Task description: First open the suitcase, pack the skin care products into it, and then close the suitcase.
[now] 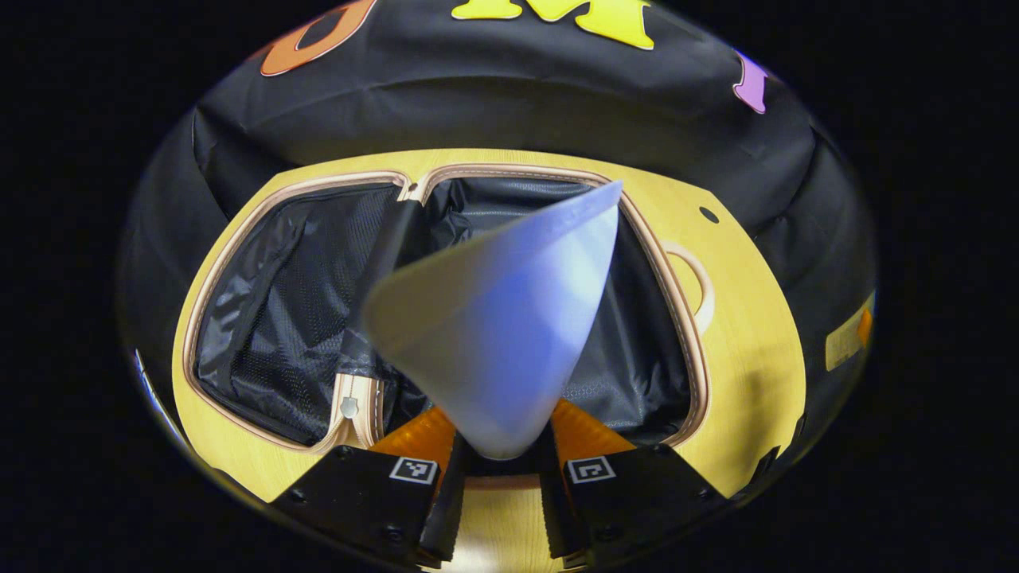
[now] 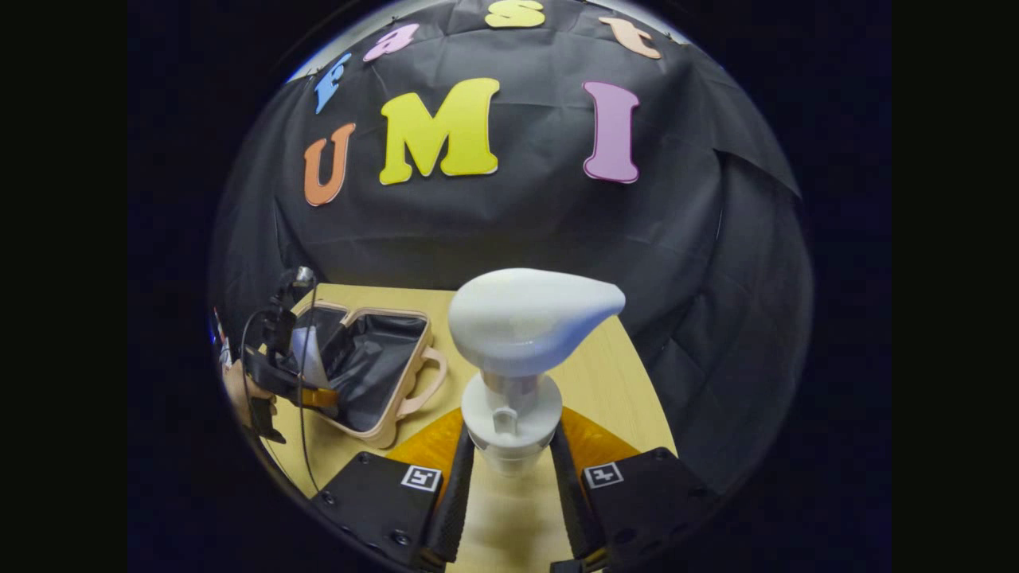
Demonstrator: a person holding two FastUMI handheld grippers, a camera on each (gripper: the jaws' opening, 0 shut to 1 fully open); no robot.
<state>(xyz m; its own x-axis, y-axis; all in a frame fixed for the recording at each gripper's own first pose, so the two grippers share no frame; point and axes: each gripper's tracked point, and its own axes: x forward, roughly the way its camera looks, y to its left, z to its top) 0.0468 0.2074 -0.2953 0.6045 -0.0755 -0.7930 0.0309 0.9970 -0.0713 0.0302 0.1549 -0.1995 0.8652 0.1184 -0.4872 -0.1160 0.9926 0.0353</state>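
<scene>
Suitcase (image 1: 263, 318), a small pinkish-tan case with a black fabric lining, lay open on the pale wooden table (image 1: 764, 342), directly beneath and ahead of the left gripper (image 1: 497, 465). That gripper's fingers were clamped narrowly on the base of a pale blue-white tapered tube (image 1: 497, 318), whose long axis ran forward and up from the jaws, out over the right-hand compartment. Black lining showed bare on both sides of the tube, so a straight lowering looked unobstructed; the tan rim lay well out to either side.

The right gripper (image 2: 509, 477) held the neck of a white pump bottle (image 2: 517, 350) between closed fingers, bottle upright, pump head pointing right. From it the suitcase (image 2: 366, 366) lay well off to the left and farther back, with the left gripper (image 2: 298, 374) hanging over it. The left was plainly the nearer; the right would probably need to cross open tabletop once that space cleared.
</scene>
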